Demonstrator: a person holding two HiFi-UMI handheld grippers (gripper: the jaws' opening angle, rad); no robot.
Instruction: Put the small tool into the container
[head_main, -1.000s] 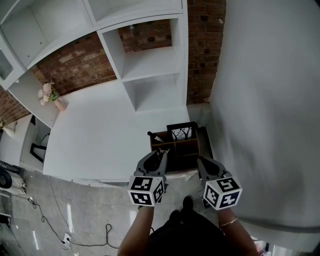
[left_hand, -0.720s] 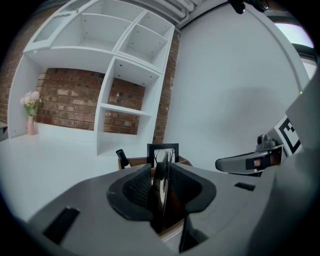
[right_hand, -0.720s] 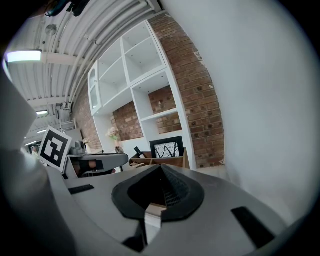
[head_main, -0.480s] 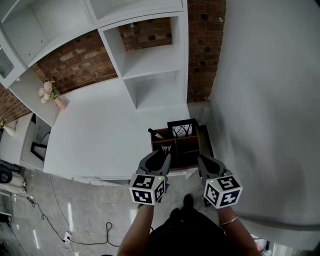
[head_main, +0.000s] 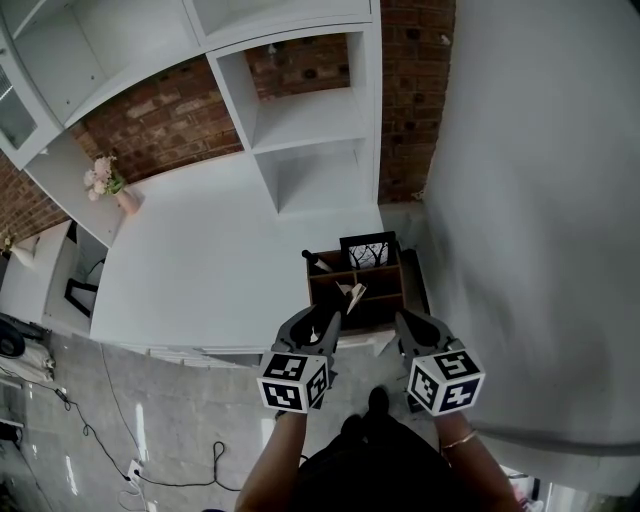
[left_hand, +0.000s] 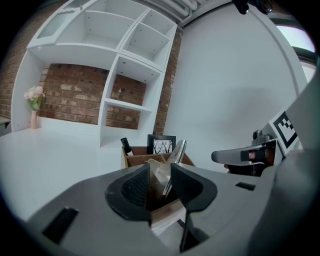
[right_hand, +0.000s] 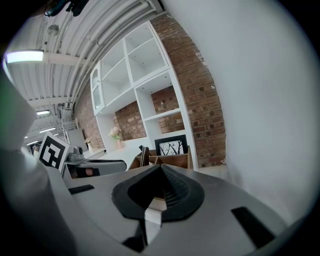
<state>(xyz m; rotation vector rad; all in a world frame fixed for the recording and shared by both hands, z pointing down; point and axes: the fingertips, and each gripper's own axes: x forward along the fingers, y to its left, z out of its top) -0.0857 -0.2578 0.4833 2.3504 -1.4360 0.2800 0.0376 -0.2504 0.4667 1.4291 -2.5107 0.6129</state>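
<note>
The container, a brown wooden organiser (head_main: 385, 303) with compartments, stands at the near edge of the white desk (head_main: 200, 270). The small tool (head_main: 350, 293), beige with a silvery handle, leans in a front compartment. My left gripper (head_main: 328, 320) sits just short of the organiser, open. In the left gripper view the tool (left_hand: 176, 152) shows through the gap of the left gripper (left_hand: 160, 174), beyond the pads and free of them. My right gripper (head_main: 408, 325) hovers at the organiser's right side, shut and empty. In the right gripper view the right gripper (right_hand: 161, 168) points at the organiser (right_hand: 175, 160).
A framed tree picture (head_main: 367, 250) and a dark marker-like item (head_main: 312, 262) stand in the organiser's back compartments. White shelving (head_main: 310, 130) on a brick wall rises behind the desk. A white wall (head_main: 540, 220) runs along the right. A flower vase (head_main: 122, 196) stands far left.
The left gripper's jaws have spread and the tool has left them; it now leans in the organiser. Both grippers have stayed almost in place.
</note>
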